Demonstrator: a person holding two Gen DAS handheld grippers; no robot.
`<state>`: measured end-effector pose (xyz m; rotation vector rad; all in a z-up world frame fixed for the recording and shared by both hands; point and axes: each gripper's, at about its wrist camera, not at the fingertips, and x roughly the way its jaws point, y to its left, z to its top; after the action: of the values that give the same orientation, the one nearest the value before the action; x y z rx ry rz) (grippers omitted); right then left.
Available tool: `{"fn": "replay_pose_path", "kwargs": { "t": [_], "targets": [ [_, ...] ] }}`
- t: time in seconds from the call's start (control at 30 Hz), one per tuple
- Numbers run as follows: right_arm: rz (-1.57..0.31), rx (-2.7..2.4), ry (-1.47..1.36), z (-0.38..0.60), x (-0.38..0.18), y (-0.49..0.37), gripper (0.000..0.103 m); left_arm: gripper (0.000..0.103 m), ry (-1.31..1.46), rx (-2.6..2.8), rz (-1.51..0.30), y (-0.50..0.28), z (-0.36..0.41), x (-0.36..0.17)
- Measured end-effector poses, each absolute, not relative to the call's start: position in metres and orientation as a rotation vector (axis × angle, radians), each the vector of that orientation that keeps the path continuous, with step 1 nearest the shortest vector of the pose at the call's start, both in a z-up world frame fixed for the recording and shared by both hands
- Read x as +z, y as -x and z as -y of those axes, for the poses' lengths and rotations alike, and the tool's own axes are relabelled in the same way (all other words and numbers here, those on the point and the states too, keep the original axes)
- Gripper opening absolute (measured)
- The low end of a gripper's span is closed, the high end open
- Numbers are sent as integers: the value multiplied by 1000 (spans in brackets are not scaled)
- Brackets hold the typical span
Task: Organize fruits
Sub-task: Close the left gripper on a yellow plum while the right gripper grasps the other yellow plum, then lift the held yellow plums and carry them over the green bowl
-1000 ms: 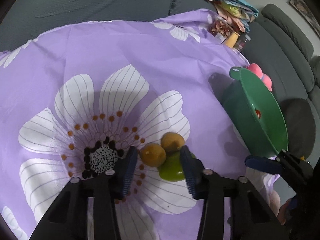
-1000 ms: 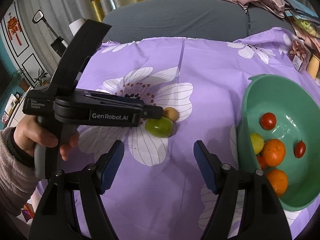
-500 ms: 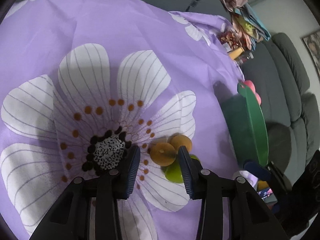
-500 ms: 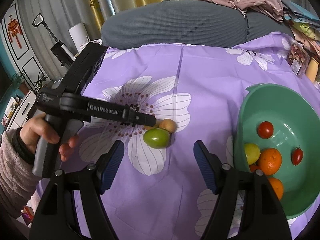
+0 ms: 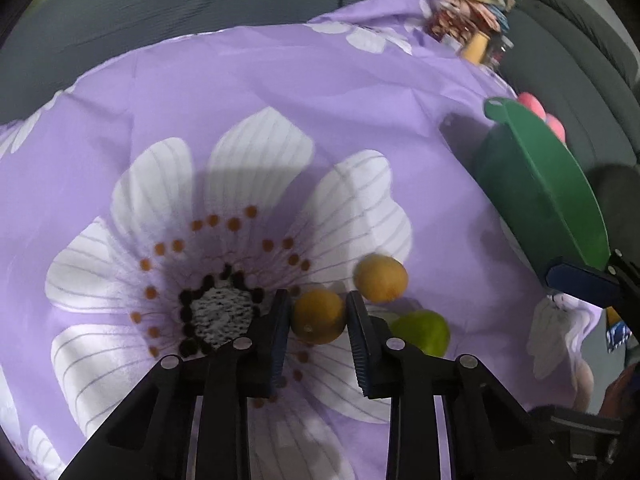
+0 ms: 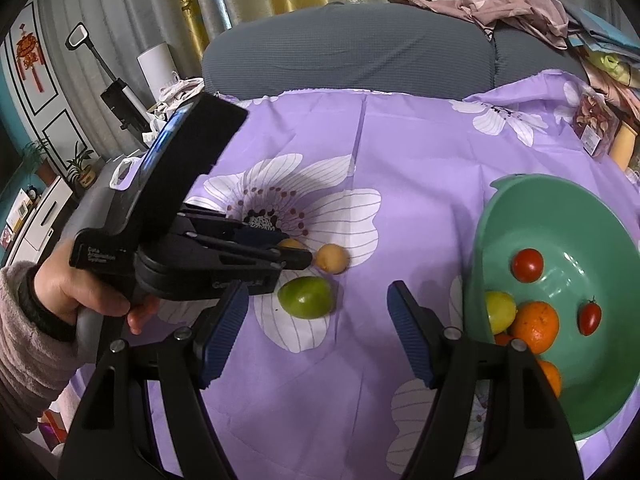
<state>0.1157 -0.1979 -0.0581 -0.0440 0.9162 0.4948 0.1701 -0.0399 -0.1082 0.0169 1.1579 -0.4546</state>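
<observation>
Small round yellow-brown fruit (image 5: pixel 318 316) pinched between two blue pads, over white petal of purple flowered cloth (image 5: pixel 280 88). Second yellow-brown fruit (image 5: pixel 380 278) just beside it, free on cloth. Green fruit (image 5: pixel 422 332) near both, on cloth, larger, smooth. Green bowl (image 6: pixel 600 216) well apart at cloth's edge, tilted: inside, round tomato (image 6: pixel 527 265), small oblong tomato (image 6: pixel 589 317), yellow fruit (image 6: pixel 500 312), oranges (image 6: pixel 536 326) heaped at low side.

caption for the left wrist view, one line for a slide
Left gripper shut on a small yellow-brown fruit on the purple flowered cloth, a second one and a green fruit lying beside it.
</observation>
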Motion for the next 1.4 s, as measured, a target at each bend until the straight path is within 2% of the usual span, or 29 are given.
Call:
{"fn": "replay_pose_path", "kwargs": {
  "t": [0.13,0.3,0.53,0.63,0.7,0.83,0.9,1.13,1.4],
  "targets": [
    [-920,502,86,186,-61,-124,67,29,-9,-439,-1142,-164,26,-108],
    [-947,527,155,166,-70,-136,54,29,31,-400,-1123,-149,-2,-103],
    [-1026,495,212,143,-94,-166,47,28,128,-376,-1076,-124,-40,-92],
    [-1073,461,251,133,-105,-181,43,28,141,-390,-1061,-119,-41,-90],
    [-1101,450,270,130,-110,-188,36,28,144,-400,-1055,-118,-39,-89],
    [-1146,440,281,130,-118,-195,35,28,155,-430,-1052,-118,-33,-90],
    [-1155,438,270,132,-120,-197,28,28,152,-442,-1050,-117,-30,-89],
    [-1112,451,250,136,-114,-187,26,29,152,-454,-1048,-112,-25,-88],
    [-991,490,201,151,-74,-143,26,28,146,-461,-1042,-103,-18,-82]
  ]
}}
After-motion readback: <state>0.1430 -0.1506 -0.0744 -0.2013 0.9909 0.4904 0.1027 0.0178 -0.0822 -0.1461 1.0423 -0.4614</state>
